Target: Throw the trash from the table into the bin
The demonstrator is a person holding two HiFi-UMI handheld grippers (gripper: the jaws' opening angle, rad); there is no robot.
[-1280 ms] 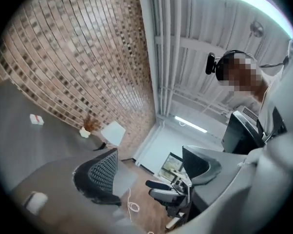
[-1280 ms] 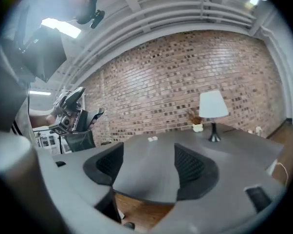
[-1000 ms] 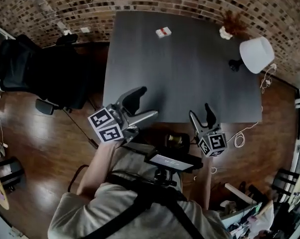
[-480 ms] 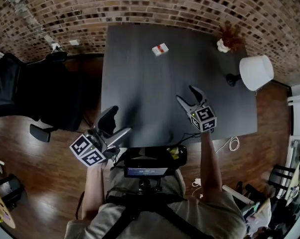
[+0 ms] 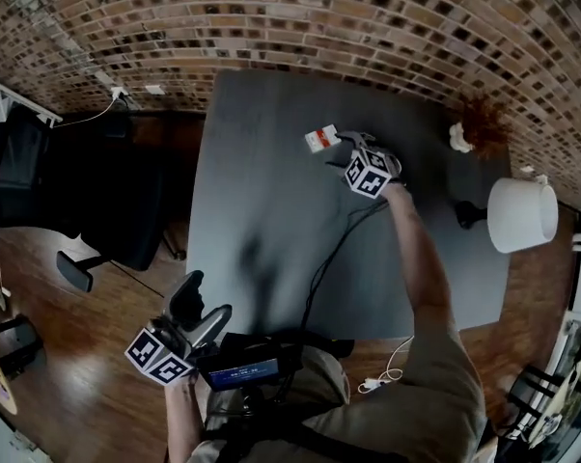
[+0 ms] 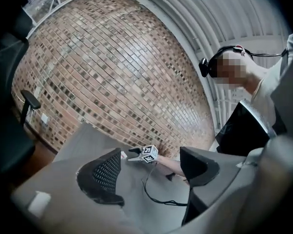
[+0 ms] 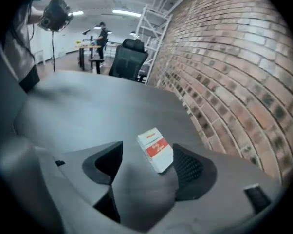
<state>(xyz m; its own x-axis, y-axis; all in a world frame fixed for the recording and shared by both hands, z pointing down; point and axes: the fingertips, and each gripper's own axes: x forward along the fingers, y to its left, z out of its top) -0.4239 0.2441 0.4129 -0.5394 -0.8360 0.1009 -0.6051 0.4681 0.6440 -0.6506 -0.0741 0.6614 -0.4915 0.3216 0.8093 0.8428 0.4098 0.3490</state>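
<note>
A small white and red box [image 5: 320, 140] lies on the far part of the dark grey table [image 5: 262, 191]. My right gripper [image 5: 343, 152] reaches over the table to it. In the right gripper view the box [image 7: 155, 150] sits between the jaws, close to the right fingertip [image 7: 188, 167]; the jaws have just been opening and the pads do not press on it. My left gripper [image 5: 202, 302] hangs off the table's near left corner, open with nothing between its jaws, which have just closed a little. From the left gripper view the right gripper [image 6: 135, 154] shows far off.
A white lamp [image 5: 522, 215] and a dried plant [image 5: 482, 123] stand at the table's right side. A black cable [image 5: 329, 254] trails across the table from the right gripper. A black office chair [image 5: 69, 186] stands left of the table on the wooden floor. No bin shows.
My right gripper swung from the table's near edge across to the far side, up to the box. The left gripper drew back and down past the near left corner.
</note>
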